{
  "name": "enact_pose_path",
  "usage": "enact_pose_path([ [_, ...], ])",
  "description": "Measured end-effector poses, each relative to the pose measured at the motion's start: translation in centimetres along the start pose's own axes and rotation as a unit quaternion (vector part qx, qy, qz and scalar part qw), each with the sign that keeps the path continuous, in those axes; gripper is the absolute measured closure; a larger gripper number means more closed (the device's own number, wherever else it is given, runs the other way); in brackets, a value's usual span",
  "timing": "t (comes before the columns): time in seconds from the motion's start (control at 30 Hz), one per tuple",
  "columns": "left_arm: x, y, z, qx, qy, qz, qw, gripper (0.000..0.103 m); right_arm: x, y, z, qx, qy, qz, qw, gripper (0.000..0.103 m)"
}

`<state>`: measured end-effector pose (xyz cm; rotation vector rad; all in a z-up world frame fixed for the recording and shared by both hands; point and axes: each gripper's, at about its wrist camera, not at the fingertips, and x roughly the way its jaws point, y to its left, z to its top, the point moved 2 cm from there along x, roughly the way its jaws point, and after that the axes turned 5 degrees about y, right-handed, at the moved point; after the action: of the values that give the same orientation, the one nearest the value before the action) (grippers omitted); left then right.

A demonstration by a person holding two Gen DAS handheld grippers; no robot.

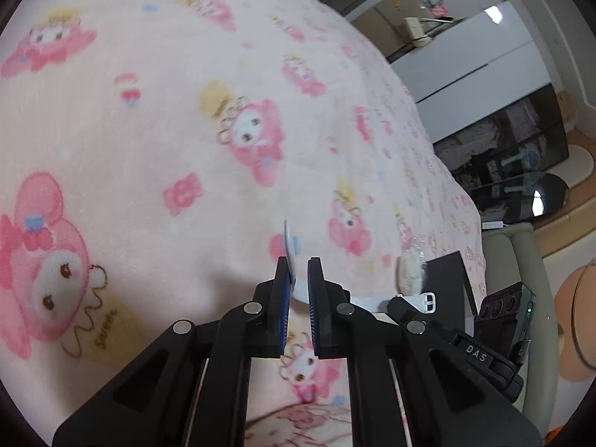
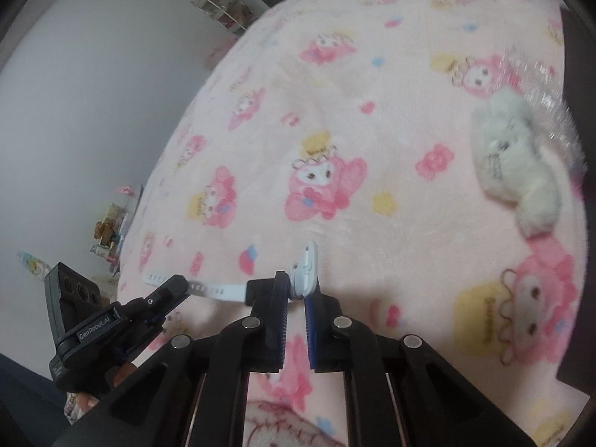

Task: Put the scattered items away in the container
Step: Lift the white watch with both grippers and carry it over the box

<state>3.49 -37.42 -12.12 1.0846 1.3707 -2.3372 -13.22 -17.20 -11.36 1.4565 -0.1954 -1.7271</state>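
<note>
left wrist view: left gripper (image 1: 299,279) closed on one end of a white watch strap (image 1: 292,257), held above the pink blanket (image 1: 149,130). item judged light, limp, slightly slick.

right wrist view: right gripper (image 2: 297,290) clamped on the strap's buckle end (image 2: 306,272); white plush toy (image 2: 514,164) lies apart, soft, best gripped mid-body. container unseen.

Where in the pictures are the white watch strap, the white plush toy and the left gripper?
white watch strap (image 2: 219,291), right wrist view, on the strap's holed middle.
white plush toy (image 2: 514,164), right wrist view, on its fluffy body.
left gripper (image 1: 298,287), left wrist view, midway between the fingertips.
</note>
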Motion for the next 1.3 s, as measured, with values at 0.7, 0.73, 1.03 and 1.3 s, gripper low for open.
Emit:
enact_pose_path([
  [0.7,-0.5,-21.1,-8.8,0.188,0.045,-0.075,0.9784,0.098,-20.9,-4.3,-5.7,0.013,-0.149,-0.014,0.989,0.097],
  [0.73,0.0,-22.5,-9.3,0.199,0.050,-0.080,0.9754,0.098,-21.7,-5.1,-5.9,0.016,-0.155,-0.018,0.988,0.097],
  [1.03,6.5,-33.2,-13.6,0.267,0.097,-0.117,0.9516,0.098,-28.7,-13.0,-5.0,0.032,-0.192,-0.087,0.977,0.097],
  [1.3,14.0,-36.6,-16.2,0.274,0.156,-0.104,0.9432,0.098,-30.4,-21.8,-4.5,0.071,-0.195,-0.110,0.972,0.097],
])
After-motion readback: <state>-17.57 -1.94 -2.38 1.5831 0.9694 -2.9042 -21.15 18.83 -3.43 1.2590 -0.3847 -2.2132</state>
